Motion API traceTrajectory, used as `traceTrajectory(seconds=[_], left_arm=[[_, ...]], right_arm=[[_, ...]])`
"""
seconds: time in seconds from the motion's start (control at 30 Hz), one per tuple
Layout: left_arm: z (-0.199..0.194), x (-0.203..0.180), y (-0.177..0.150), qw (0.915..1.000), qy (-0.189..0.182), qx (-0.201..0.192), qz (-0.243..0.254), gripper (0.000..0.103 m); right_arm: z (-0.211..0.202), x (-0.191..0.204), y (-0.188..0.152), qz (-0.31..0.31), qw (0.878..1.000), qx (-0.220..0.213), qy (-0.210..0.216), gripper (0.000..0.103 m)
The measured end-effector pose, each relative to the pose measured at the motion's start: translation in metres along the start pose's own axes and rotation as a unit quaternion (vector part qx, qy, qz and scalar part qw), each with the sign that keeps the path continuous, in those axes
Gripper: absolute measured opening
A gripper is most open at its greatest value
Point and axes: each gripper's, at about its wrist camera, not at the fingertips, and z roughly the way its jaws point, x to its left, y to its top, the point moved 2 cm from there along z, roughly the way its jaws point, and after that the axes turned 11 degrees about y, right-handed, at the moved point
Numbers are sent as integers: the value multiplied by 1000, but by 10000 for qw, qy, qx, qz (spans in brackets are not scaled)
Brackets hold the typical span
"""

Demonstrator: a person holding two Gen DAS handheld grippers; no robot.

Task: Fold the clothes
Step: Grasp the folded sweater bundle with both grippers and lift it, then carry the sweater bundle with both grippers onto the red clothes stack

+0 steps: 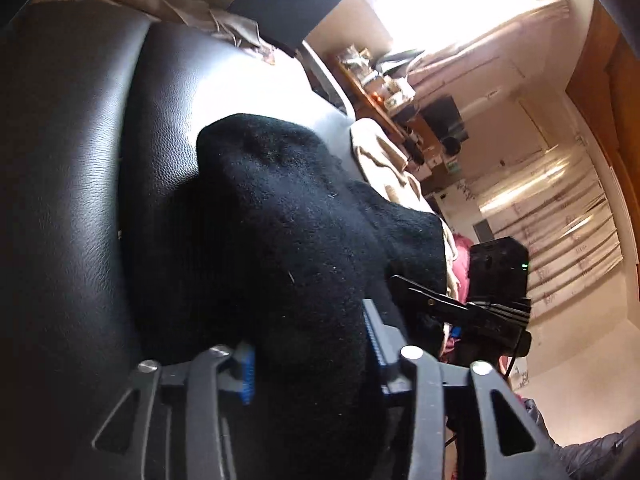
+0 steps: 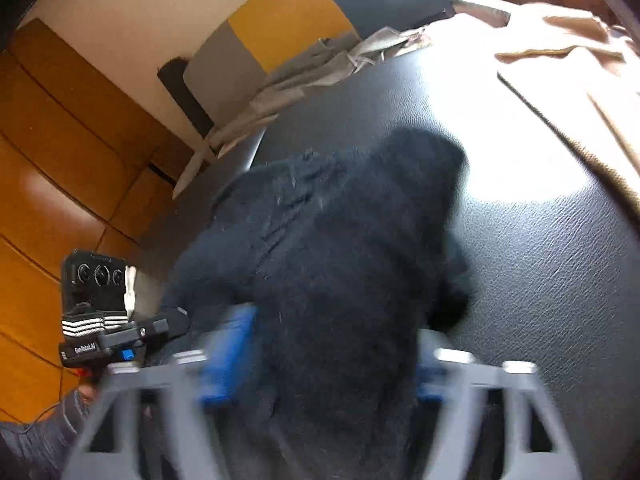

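Observation:
A black fuzzy garment (image 1: 280,208) lies bunched on a black leather seat (image 1: 80,160). In the left wrist view my left gripper (image 1: 312,356) has its blue pads (image 1: 248,372) pressed against a thick fold of the garment, which fills the gap between them. In the right wrist view the same garment (image 2: 340,248) bulges between the blurred blue pads (image 2: 228,356) of my right gripper (image 2: 328,360), touching both. Each gripper holds its own side of the garment. The right gripper's body (image 1: 496,276) shows in the left wrist view, and the left gripper's body (image 2: 96,312) in the right wrist view.
A beige cloth (image 2: 560,64) lies on the leather seat (image 2: 540,260) beyond the garment, and a crumpled grey-beige cloth (image 2: 304,76) at its back edge. Yellow and grey cushions (image 2: 288,16) stand behind. Wooden floor (image 2: 60,168) lies beside the seat. A cluttered shelf (image 1: 380,92) stands under a bright window.

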Motion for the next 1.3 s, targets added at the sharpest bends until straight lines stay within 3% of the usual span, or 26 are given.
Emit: traceTrajectory(seconds=[0.2,0.3,0.4,0.47,0.57,0.63,0.77,0.9,1.0,1.07,1.1,1.23,1.3], left_arm=[[-66,10,-32,9980,186,-607,-51,37],[-112,20,-47,9938,336,-1048,-145,37],[-171,34,-62,9840,591,-1658,-278,37],[-221,43,-72,9715,834,-2189,-366,37],[-300,57,-82,9423,1346,-3031,-445,37],[-356,66,-89,9156,1700,-3607,-513,37],[-451,87,-101,8586,2329,-4510,-723,37],[-504,136,-111,8086,3156,-4726,-1522,37],[-504,201,-125,7742,3886,-4221,-2674,37],[-492,246,-137,7704,3848,-3845,-3326,43],[-487,263,-144,7727,3626,-3848,-3514,44],[-491,261,-148,7843,3300,-3987,-3421,47],[-491,248,-146,7844,3501,-3916,-3298,49]], right_arm=[[21,23,-13,32,9983,303,499,51],[54,52,-14,22,9930,546,1042,48],[100,101,-14,-201,9831,937,1557,48],[140,151,-10,-477,9716,1225,1965,48],[188,233,3,-963,9519,1503,2489,48],[217,292,14,-1303,9360,1636,2833,47],[278,442,30,-2119,8920,1838,3544,47],[341,545,25,-2600,8657,2144,3701,47],[412,568,-7,-2896,8661,2713,3039,47],[459,583,-28,-3079,8623,3080,2582,47],[475,580,-36,-3148,8634,3177,2334,54],[468,556,-52,-2884,8690,3187,2453,64],[461,558,-53,-3113,8688,3077,2313,74]])
